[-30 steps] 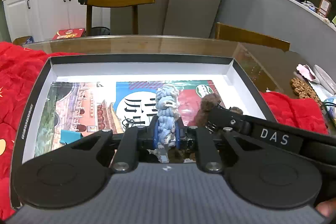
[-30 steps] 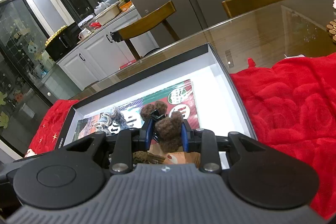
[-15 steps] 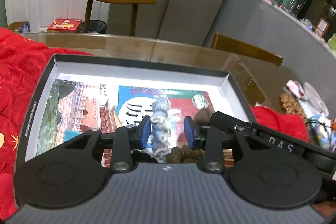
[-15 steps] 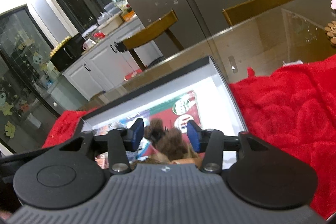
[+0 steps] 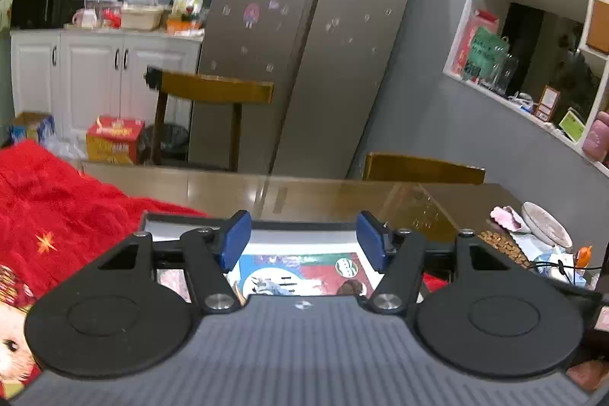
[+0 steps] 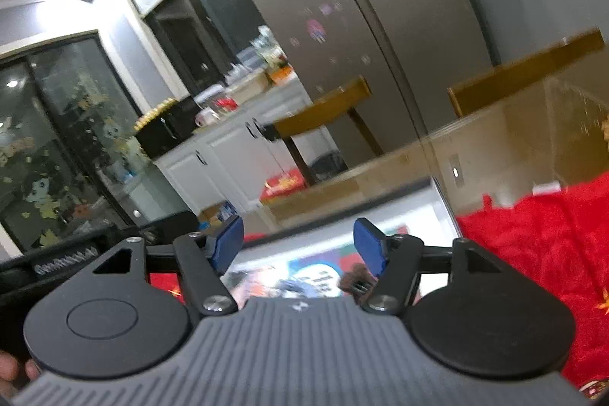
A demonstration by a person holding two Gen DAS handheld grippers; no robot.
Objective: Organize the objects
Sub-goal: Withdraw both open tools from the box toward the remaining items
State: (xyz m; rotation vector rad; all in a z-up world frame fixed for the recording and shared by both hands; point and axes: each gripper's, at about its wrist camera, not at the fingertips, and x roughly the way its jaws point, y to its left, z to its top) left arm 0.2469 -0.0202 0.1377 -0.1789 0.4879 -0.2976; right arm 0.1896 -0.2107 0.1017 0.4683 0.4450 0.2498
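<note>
My left gripper [image 5: 302,238] is open and empty, raised above the black-rimmed white box [image 5: 300,236]. Inside the box lies a colourful printed sheet [image 5: 304,273]. A grey-blue knitted toy [image 5: 264,286] and a brown plush toy [image 5: 352,288] lie on it, mostly hidden behind the gripper body. My right gripper [image 6: 298,246] is open and empty, also lifted above the box [image 6: 426,212]. The brown plush toy [image 6: 354,278] lies just below its right finger. The right wrist view is blurred.
A red blanket [image 5: 57,212] flanks the box on the left and also on the right [image 6: 540,238]. The glass-topped wooden table [image 5: 304,195] extends beyond. Two wooden chairs [image 5: 213,92] [image 5: 422,168] stand behind it. Dishes and small items [image 5: 540,227] lie at the right.
Both grippers opened and let go of the toys: the left released the grey-blue knitted toy, the right the brown plush. Both then lifted and tilted upward, away from the box.
</note>
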